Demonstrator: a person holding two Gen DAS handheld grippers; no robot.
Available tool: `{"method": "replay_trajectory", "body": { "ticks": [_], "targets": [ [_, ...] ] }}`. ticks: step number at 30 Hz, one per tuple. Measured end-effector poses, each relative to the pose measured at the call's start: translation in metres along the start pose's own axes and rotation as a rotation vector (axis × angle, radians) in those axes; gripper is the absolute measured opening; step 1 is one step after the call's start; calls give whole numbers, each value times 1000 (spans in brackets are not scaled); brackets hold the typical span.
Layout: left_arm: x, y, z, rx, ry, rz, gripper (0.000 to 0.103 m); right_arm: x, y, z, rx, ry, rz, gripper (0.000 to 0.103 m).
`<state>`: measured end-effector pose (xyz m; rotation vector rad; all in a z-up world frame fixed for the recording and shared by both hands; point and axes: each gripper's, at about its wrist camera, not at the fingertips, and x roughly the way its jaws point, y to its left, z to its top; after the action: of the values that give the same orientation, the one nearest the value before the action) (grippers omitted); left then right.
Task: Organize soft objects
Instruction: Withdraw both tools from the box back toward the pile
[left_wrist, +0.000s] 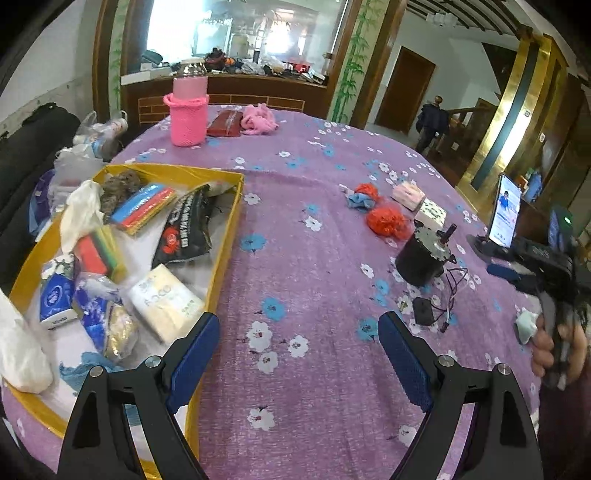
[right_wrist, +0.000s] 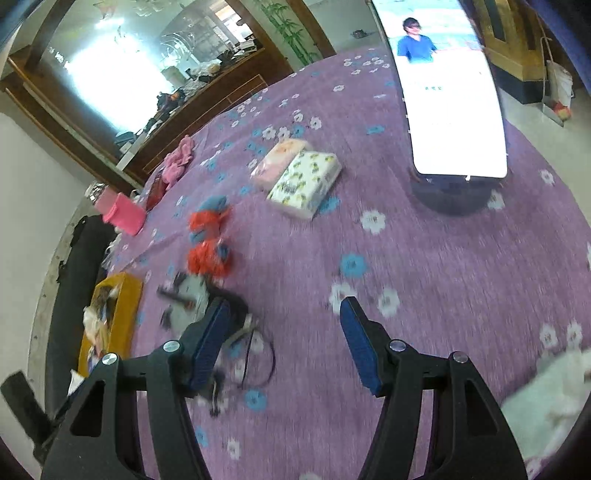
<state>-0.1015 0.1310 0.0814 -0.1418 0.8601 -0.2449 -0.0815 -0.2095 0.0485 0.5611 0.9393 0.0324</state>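
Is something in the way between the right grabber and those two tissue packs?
Nothing visible blocks it. The right gripper is open above bare tablecloth, the tissue packs ahead. The motor and wires sit off left.

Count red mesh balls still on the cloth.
2. One red mesh ball beside the black motor; another farther back, touching a blue rag. More may be hidden.

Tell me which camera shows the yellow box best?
The left wrist view: the yellow box sits close and sharp, with its packets plainly visible. The right wrist view shows the box only small, blurred and far off at the left edge.
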Motion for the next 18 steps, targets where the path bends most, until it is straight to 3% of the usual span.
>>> {"method": "replay_trajectory", "body": {
  "ticks": [8,18],
  "targets": [
    [18,-4,23,-21,28,-98,88,41,-1,40,25,19,-79,61],
    [51,-24,64,-26,28,-146,88,85,-11,99,127,53,-157,61]
  ]
}}
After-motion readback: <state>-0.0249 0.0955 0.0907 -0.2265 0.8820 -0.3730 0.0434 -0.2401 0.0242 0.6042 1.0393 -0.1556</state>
